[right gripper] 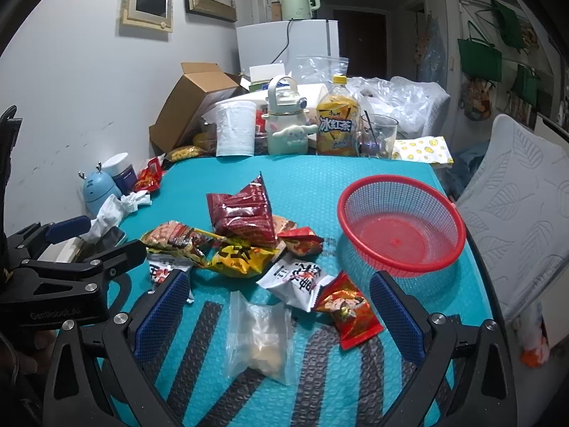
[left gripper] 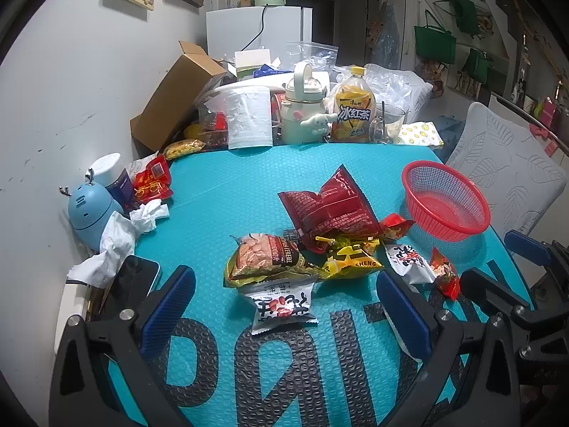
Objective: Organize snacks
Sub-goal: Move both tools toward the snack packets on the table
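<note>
The tall plastic bottle with the yellow cap and yellow label [right gripper: 336,122], at twelve o'clock on the bench, carries the large white characters 冰红茶 on a blue band. The yellow crinkled snack packet [left gripper: 350,261] in the middle of the pile shows bold black characters, with the Latin letters "SHENG" readable along its lower edge in the left wrist view. The teal bubble-textured mat [left gripper: 227,192] covering the bench bears big dark grey letters at six o'clock, seen upside down and partly cut off. The black body of the left gripper [right gripper: 57,297], at eight o'clock in the right wrist view, has faint embossed lettering, too blurred to read surely.
</note>
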Demonstrator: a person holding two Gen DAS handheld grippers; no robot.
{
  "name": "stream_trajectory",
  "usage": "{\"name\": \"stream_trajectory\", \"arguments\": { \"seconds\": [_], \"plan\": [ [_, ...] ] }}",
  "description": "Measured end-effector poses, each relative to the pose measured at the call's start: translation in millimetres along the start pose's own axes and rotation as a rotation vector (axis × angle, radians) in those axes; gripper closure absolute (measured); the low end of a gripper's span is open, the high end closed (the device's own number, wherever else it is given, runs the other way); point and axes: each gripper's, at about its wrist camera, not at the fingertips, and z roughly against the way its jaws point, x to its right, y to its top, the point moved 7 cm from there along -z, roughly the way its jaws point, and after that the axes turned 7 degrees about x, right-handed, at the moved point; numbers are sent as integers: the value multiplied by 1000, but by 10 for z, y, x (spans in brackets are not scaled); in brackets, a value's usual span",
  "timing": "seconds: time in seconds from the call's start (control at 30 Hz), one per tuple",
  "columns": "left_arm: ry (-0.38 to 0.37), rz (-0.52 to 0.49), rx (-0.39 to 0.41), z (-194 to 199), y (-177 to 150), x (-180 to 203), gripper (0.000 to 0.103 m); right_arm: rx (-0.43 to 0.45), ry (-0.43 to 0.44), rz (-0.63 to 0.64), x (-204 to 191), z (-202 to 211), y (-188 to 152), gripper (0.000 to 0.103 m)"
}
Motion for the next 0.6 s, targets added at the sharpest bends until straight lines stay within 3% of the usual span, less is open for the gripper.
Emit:
{"name": "stream_trajectory", "arguments": {
  "seconds": [0.6],
  "plan": [
    [-7, 2, 5, 12, 4, 23, 0, -8, 13, 0, 6, -25, -21, 0]
  ]
}}
